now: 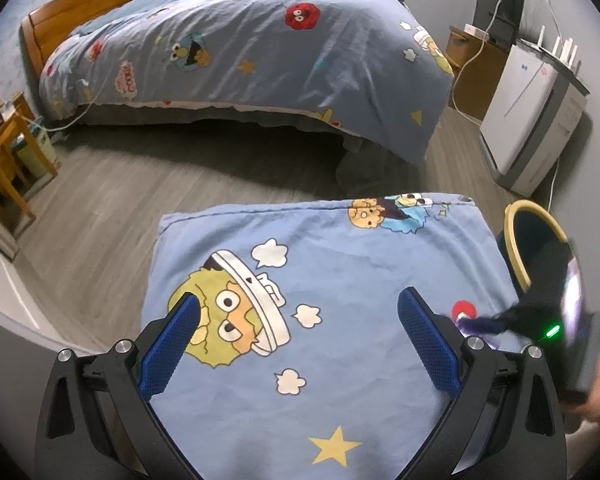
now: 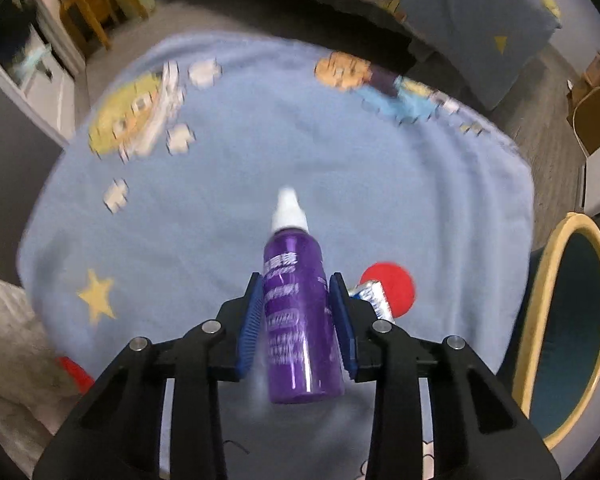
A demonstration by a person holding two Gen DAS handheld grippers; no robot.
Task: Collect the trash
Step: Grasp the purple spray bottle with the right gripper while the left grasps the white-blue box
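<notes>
Right tool point(image 2: 296, 320) closed on the purple bottle point(image 2: 298, 312) mid-body, pads against both sides, white cap pointing away, near the cushion's point(image 2: 220, 220) right edge. Looks light, stiff plastic, slick and round, so it could twist; mid-body hold seems sound. Bin point(image 2: 568, 320) just beside. Left tool point(image 1: 300, 344) wide open, empty.

A bed point(image 1: 236, 52) (cartoon quilt), wooden chair point(image 1: 8, 160), white appliance point(image 1: 528, 120).
</notes>
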